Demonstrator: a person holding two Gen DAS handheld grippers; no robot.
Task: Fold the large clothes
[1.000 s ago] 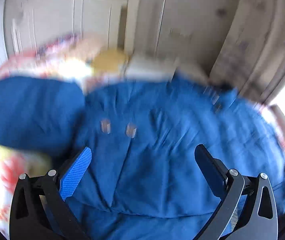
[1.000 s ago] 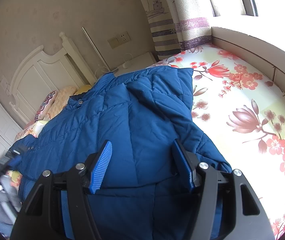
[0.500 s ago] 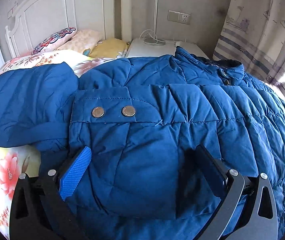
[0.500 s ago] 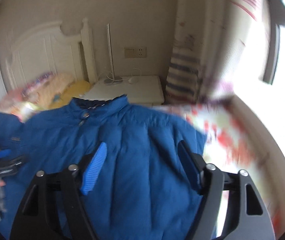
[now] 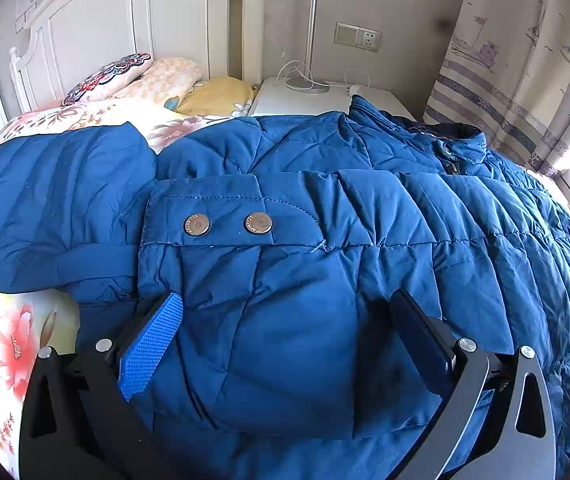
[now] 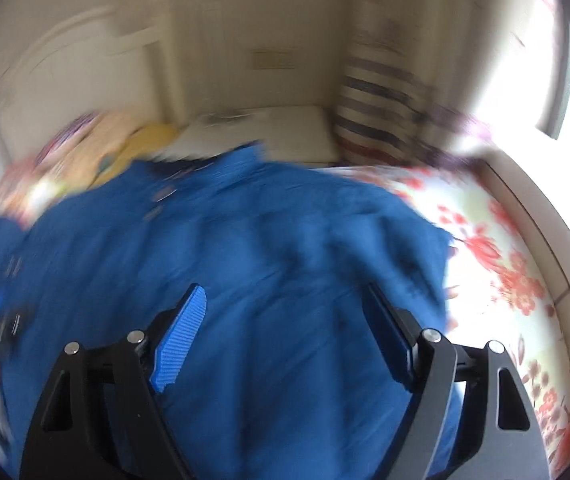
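Right claw (image 6: 285,336) opening empty and left claw (image 5: 285,344) gaping, we are eyeing the soft, puffy, slippery jacket (image 5: 325,240), best pinched at its hem.

left gripper (image 5: 285,332) spread wide, right gripper (image 6: 285,332) opening

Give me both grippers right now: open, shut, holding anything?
Left gripper: open, jaws wide over the blue jacket, gripping nothing.
Right gripper: jaws opening, nothing held; jacket lies below.
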